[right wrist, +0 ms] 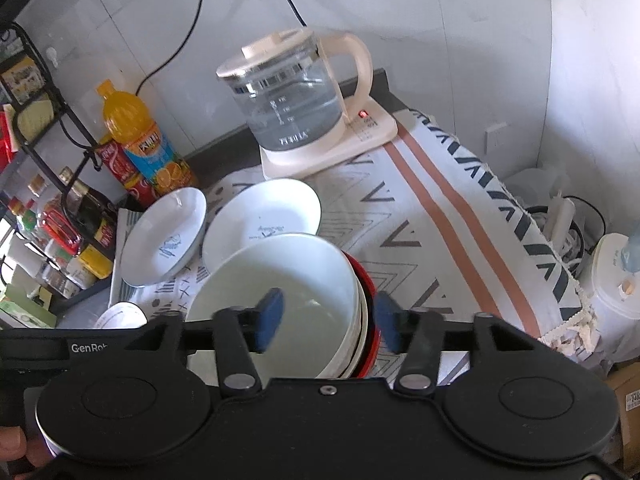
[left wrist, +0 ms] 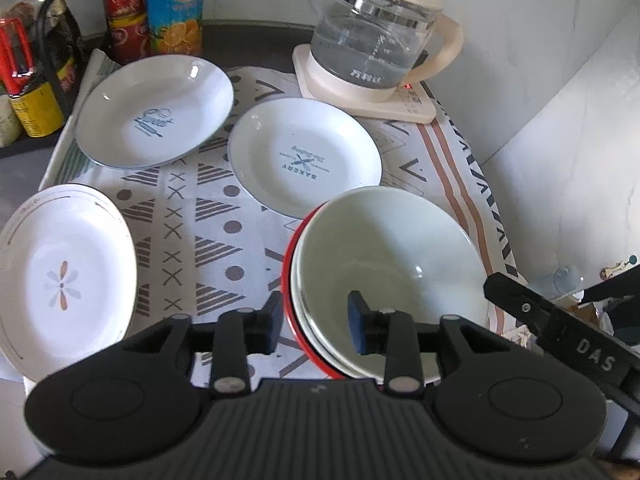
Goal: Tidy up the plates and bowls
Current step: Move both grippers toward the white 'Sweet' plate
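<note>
A stack of bowls (left wrist: 384, 248), pale white ones nested in a red one, stands on the patterned cloth (left wrist: 208, 208). My left gripper (left wrist: 316, 326) is open and straddles the stack's near left rim, one pad outside the red bowl and one inside the top bowl. My right gripper (right wrist: 328, 322) is open across the right rim of the bowl stack (right wrist: 280, 288), its pads apart from the rim. Three white plates lie flat nearby: a "Sweet" plate (left wrist: 154, 110), a "BAKERY" plate (left wrist: 304, 156) and a flower plate (left wrist: 64, 276).
A glass kettle (left wrist: 376, 40) on its cream base stands at the back of the cloth. Drink bottles (left wrist: 174, 4) and a black rack of jars (right wrist: 60, 208) crowd the back left. White walls close the back and right; a white appliance (right wrist: 616, 280) sits beyond the cloth's right edge.
</note>
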The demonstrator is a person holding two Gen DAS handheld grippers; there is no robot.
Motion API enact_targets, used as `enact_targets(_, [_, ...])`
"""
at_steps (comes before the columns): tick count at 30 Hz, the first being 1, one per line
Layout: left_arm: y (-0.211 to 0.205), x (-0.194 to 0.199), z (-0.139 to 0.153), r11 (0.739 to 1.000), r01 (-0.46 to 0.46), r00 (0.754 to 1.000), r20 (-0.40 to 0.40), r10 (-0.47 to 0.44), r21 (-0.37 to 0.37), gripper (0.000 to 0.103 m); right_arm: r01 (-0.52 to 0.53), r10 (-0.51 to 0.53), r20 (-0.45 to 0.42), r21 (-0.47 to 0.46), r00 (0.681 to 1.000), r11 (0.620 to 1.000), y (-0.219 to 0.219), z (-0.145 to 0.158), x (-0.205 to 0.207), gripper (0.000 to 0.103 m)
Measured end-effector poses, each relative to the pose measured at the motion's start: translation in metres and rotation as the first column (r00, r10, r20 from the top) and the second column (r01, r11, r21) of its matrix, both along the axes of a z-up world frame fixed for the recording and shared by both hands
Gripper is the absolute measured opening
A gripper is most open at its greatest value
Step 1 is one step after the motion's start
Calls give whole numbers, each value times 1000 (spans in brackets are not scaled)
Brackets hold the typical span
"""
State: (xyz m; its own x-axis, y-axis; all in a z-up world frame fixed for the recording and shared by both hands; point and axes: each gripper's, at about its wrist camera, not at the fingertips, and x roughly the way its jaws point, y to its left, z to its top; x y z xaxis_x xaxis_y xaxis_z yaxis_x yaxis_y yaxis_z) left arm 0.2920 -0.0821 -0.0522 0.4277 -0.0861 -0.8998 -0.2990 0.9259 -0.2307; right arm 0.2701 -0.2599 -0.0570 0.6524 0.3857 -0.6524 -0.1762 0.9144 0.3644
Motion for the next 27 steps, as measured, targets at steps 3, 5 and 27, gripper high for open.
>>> enact_targets(3, [3,-10,8,999,-36,999,24,36,19,53,-3,3,13,5,1000,1000,-3,5,-5,62])
enact_targets(5, [5,-17,14,998,-54,998,37,52,34,58,-20,20,22,6,1000,1000,-3,7,-9,68])
enact_targets(27, [44,-122,44,970,-224,973,80,217,92,73,-235,237,107,-29,966,971,57,29,-71,103])
